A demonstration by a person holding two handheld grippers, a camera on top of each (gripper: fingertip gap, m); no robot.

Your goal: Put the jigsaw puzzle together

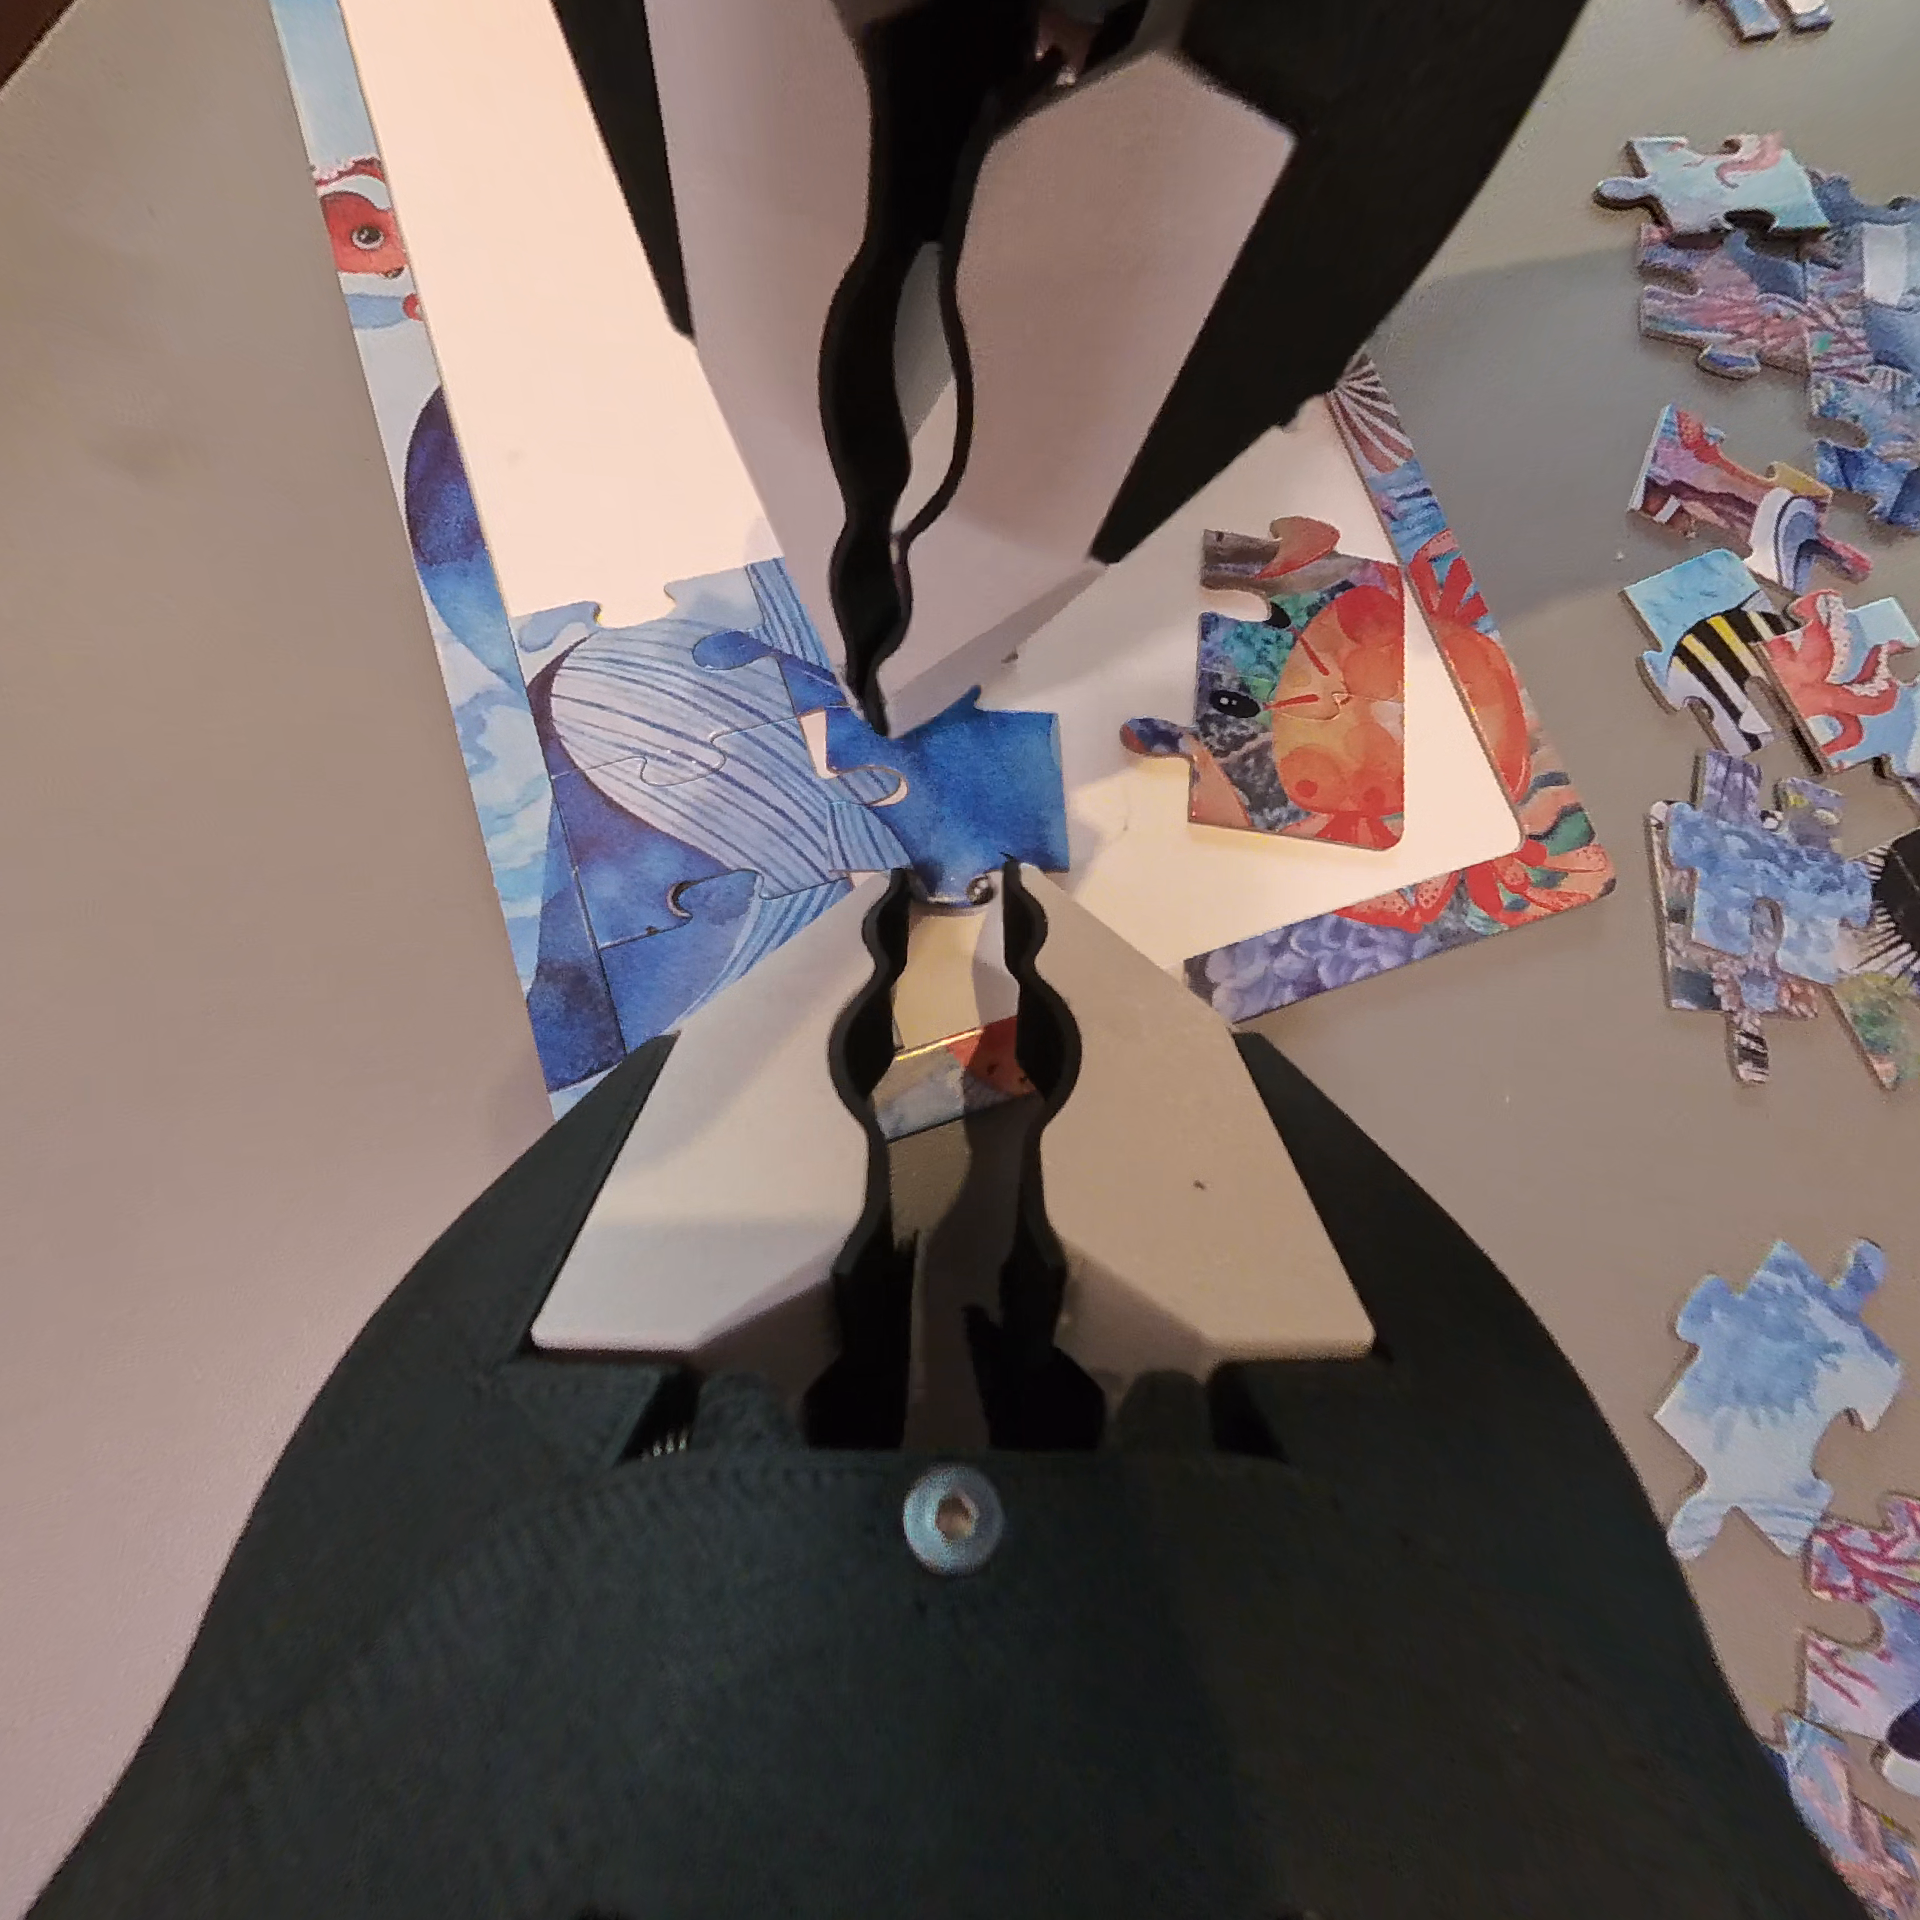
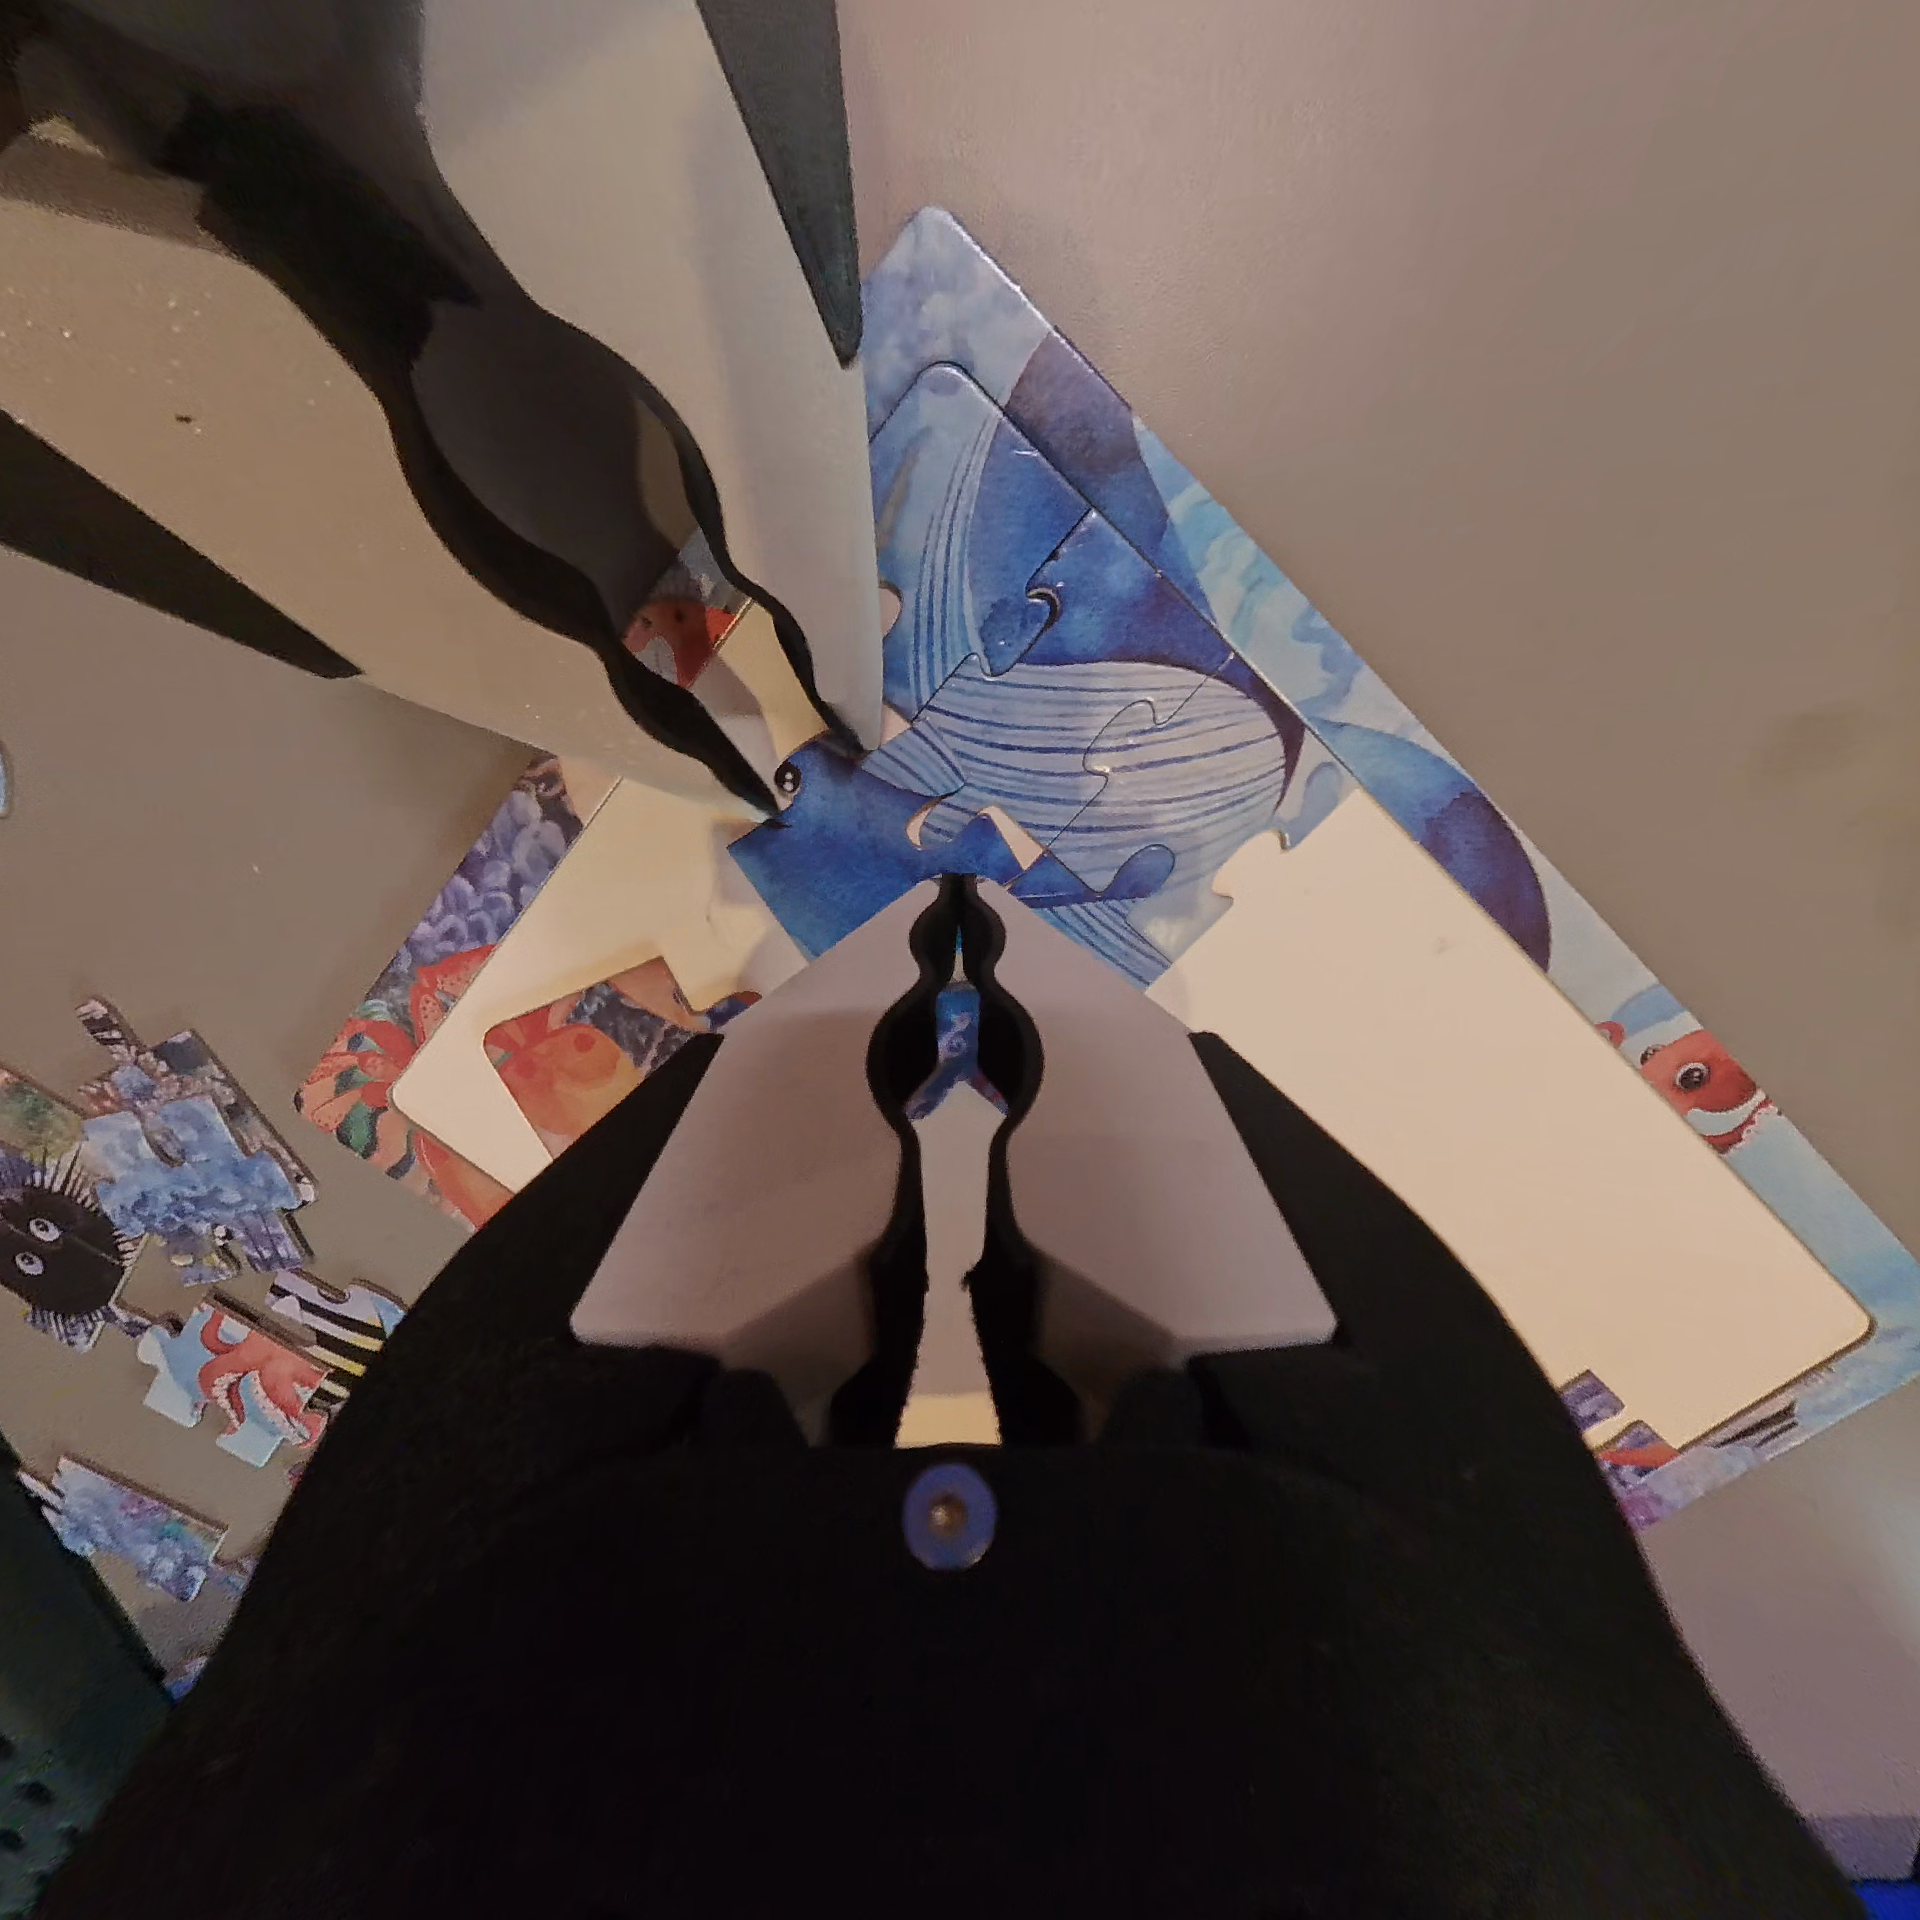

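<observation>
Tabletop: grey, bearing puzzle tray.
Left tool: tips slightly apart at blue piece.
Right tool: together on that piece's edge.

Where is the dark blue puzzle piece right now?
The dark blue puzzle piece lies mid-frame in the left wrist view, inside the puzzle tray, against the whale pieces, between both gripper tips.
</observation>
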